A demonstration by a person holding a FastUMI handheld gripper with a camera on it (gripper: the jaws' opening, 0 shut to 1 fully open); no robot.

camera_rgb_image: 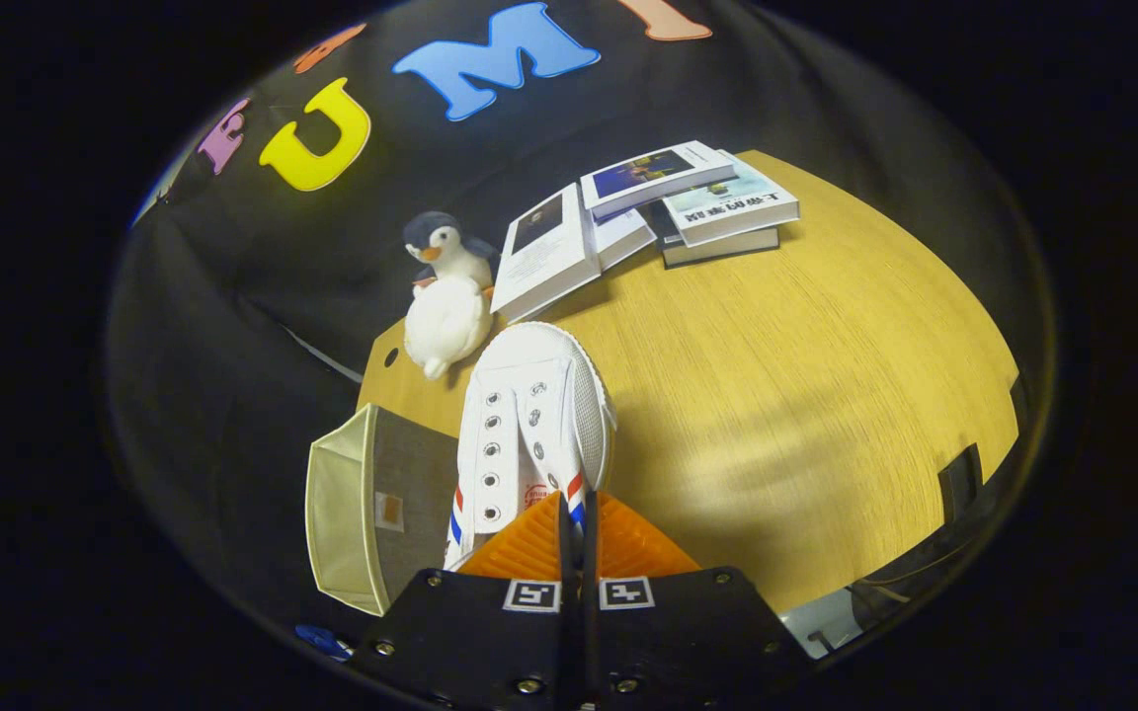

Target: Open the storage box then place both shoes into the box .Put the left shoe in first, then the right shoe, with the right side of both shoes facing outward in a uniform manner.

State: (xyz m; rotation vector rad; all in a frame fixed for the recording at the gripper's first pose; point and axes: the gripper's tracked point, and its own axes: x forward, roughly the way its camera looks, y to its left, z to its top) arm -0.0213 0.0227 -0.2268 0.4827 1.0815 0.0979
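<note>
The shoe (529, 425) sits pinched in the claw (577, 533), toe pointing away over the desk (776, 395). The storage box (371, 509) lies left of it; beyond, a stuffed penguin (446, 296), with books (648, 212) to its right.

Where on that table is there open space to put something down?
Open wood runs beside the white shoe, from the books to the near edge of the table. It is crowded around the penguin toy and storage box. The gripper is shut on the shoe.

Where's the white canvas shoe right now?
In the gripper view the white canvas shoe hangs pinched at its heel between the shut gripper, toe pointing ahead toward the plush penguin, with the open beige fabric storage box just left.
</note>
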